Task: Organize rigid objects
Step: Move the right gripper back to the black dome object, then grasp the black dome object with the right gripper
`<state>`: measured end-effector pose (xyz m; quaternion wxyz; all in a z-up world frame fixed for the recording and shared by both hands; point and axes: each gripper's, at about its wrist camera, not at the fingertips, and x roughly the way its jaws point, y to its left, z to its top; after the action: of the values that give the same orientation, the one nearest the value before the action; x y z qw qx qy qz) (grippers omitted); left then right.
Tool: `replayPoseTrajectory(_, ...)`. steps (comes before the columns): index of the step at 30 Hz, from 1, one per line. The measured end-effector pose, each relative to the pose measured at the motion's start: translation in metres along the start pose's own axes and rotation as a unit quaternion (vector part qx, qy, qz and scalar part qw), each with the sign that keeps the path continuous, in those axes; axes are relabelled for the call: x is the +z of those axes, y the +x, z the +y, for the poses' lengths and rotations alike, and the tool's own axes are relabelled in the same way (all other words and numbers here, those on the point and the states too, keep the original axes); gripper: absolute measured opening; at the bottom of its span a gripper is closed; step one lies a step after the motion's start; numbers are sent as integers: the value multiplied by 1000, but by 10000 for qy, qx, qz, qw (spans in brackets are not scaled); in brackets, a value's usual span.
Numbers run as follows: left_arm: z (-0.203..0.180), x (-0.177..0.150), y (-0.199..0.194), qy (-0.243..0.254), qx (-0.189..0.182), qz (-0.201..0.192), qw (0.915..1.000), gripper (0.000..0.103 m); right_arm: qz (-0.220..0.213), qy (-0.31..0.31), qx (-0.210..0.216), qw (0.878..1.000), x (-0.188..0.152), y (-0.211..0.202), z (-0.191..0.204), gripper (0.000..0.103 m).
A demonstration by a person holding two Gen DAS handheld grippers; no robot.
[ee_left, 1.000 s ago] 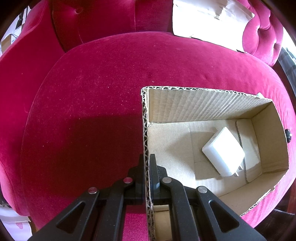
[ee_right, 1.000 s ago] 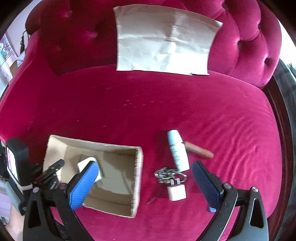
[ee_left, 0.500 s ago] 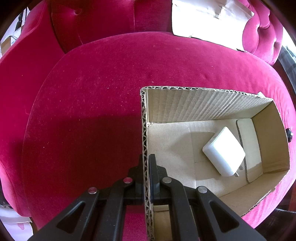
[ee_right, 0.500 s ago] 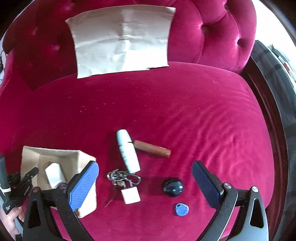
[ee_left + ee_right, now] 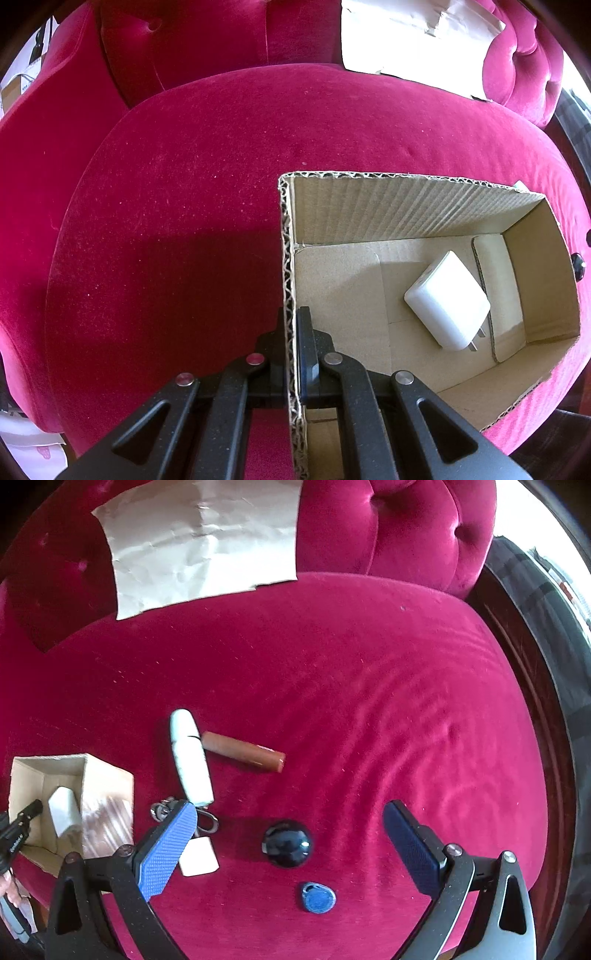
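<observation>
Left gripper [image 5: 293,325] clamped on cardboard box [image 5: 417,210] wall at lower centre, right gripper [image 5: 288,821] spread wide over dark ball [image 5: 287,843], touching nothing.

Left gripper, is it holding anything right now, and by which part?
Yes: the left gripper is shut on the cardboard box, pinching its near side wall at the top edge.

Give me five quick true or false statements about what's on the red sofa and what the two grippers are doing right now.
1. The left gripper is clamped on the cardboard box wall. True.
2. The box is empty. False: a white charger lies inside.
3. The right gripper is open. True.
4. The dark ball is in the box. False: it sits on the sofa.
5. The blue tag lies on the sofa. True.
</observation>
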<state>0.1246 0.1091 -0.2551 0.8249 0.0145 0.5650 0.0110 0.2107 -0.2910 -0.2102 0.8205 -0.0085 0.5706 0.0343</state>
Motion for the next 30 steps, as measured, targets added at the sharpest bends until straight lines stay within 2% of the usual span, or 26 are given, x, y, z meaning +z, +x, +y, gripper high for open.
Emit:
replayPoseTrajectory(7, 0, 0, -1, -4, 1, 2, 10000, 3, 193, 160, 106, 9996, -10, 20, -18, 103)
replayPoseTrajectory(15, -1, -1, 0, 9, 7, 1, 10000, 3, 332, -43, 98, 9994, -23, 38, -15, 101)
replayPoseTrajectory(19, -1, -1, 0, 10, 9, 1, 10000, 3, 398, -154, 98, 9990, -28, 42, -11, 89)
replayPoseTrajectory(23, 0, -1, 0, 26, 6, -6, 10000, 3, 413, -152, 189, 9989, -29, 43, -7, 88)
replayPoseTrajectory(26, 0, -1, 0, 28, 7, -4, 10000, 3, 443, -163, 251, 9986, -30, 46, -5, 74)
replayPoseTrajectory(27, 0, -1, -1, 26, 11, -5, 10000, 3, 475, -159, 263, 9984, -30, 47, -4, 61)
replayPoseTrajectory(28, 0, -1, -1, 23, 12, -4, 10000, 3, 489, -158, 276, 9983, -31, 49, -1, 42)
replayPoseTrajectory(30, 0, -1, -1, 21, 12, -4, 10000, 3, 488, -198, 311, 9981, -32, 49, 2, 40)
